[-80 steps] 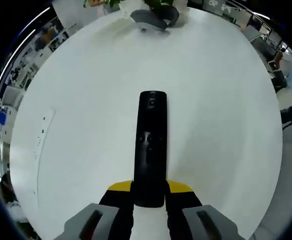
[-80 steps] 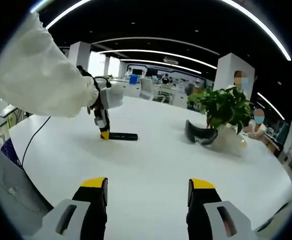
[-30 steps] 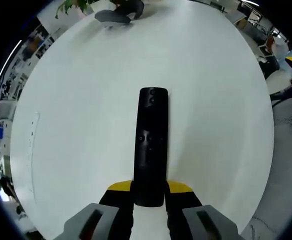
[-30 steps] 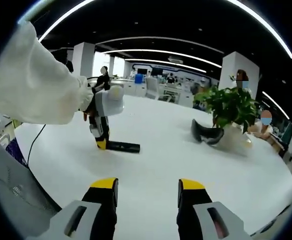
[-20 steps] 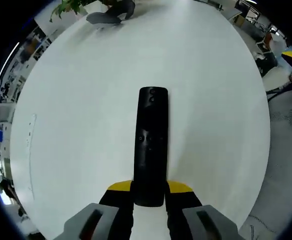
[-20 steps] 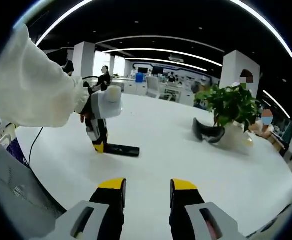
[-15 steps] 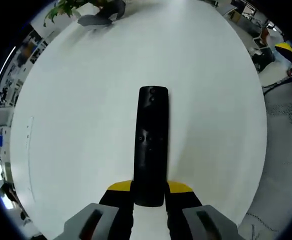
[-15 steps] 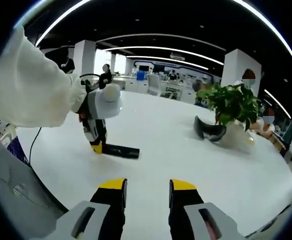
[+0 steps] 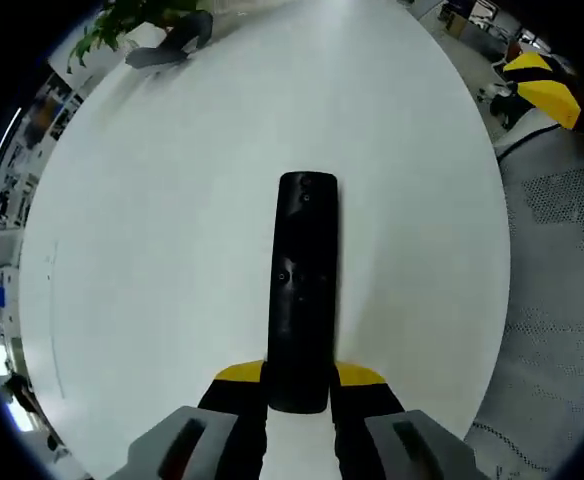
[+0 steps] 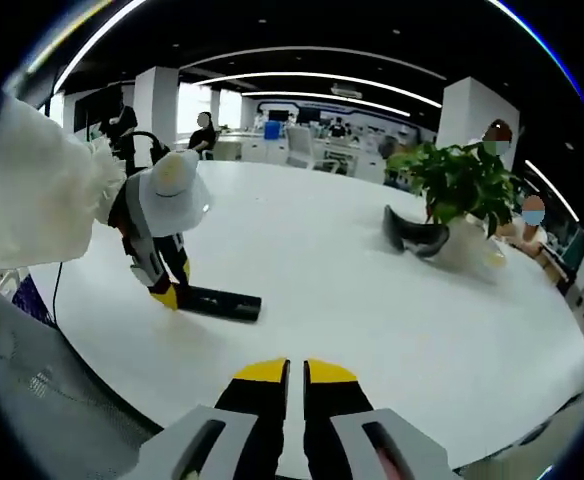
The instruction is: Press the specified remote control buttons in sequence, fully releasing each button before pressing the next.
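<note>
Facing remote (image 9: pixel 301 290) buttons, left gripper (image 9: pixel 300 385); plant (image 10: pixel 459 182) opposite.

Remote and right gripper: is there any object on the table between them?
Nothing visible. Bare white table lies between the right gripper, jaws shut, and the remote. The left gripper holds the remote's far end, off that path.

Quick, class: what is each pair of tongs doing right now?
Left tongs: closed on the remote, which lies on the white table.
Right tongs: closed, holding nothing.
</note>
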### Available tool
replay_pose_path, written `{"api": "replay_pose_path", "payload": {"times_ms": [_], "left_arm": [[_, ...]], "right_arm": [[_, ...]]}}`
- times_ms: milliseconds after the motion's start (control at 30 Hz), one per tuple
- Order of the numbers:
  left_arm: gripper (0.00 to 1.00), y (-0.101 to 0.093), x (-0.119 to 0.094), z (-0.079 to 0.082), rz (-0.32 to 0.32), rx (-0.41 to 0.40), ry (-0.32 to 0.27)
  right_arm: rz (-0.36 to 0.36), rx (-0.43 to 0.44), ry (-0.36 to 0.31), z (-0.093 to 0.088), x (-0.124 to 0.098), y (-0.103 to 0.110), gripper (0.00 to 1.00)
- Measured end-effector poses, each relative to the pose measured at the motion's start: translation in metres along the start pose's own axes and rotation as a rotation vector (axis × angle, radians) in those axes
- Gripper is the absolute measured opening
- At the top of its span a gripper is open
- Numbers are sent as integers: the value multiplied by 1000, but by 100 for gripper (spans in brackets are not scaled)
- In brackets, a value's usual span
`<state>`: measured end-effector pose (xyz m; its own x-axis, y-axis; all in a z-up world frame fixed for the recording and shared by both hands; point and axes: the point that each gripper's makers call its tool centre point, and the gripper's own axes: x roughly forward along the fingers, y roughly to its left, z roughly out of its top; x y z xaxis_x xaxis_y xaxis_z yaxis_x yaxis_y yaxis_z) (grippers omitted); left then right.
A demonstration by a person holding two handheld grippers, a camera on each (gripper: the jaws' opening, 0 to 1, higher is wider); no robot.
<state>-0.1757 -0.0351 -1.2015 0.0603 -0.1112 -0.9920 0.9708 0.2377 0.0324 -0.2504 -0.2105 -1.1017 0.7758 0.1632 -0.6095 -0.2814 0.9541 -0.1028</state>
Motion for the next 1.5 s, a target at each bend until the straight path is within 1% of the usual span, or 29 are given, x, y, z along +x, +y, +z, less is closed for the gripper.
{"api": "replay_pose_path", "payload": {"times_ms": [200,367,467,567,600,733,800,833,933,1067,1133,1233,1367,1500], "left_arm": [[23,-12,-2,-3,-4,7,-1],[23,-18,-2,-3,-4,11,-2],[23,-23,-2,-4,-4,10,6],[23,-27,-2,-5,-5,29,12],[23,-28,-2,-5,-5,29,12],[23,-35,-3,-8,-7,40,3],[23,-39,-4,-10,-8,45,-10],[23,-40,-4,-10,-8,46,-20],[23,-43,-4,-11,-10,36,-36],[23,-52,-5,-13,-8,56,-63],[23,-54,-6,-14,-12,48,-80],[23,-60,-6,-14,-13,49,-94],[23,-75,-6,-16,-11,81,-81],[23,-84,-7,-17,-13,79,-76]], "right_arm": [[-9,-1,55,-9,2,-1,0],[-17,29,80,-14,2,-4,0],[-29,18,98,-17,3,-4,0],[-50,6,117,-20,4,-8,0],[-65,8,125,-22,5,-11,0],[-74,51,128,-23,3,-16,0],[-82,51,137,-25,3,-17,0],[-89,44,150,-26,4,-17,0],[-100,23,159,-27,4,-18,0],[-165,-70,152,-26,3,-29,0],[-182,-69,160,-28,3,-33,0],[-195,-32,170,-30,1,-40,0],[-204,-40,192,-34,2,-41,0],[-204,-53,190,-33,2,-41,0]]}}
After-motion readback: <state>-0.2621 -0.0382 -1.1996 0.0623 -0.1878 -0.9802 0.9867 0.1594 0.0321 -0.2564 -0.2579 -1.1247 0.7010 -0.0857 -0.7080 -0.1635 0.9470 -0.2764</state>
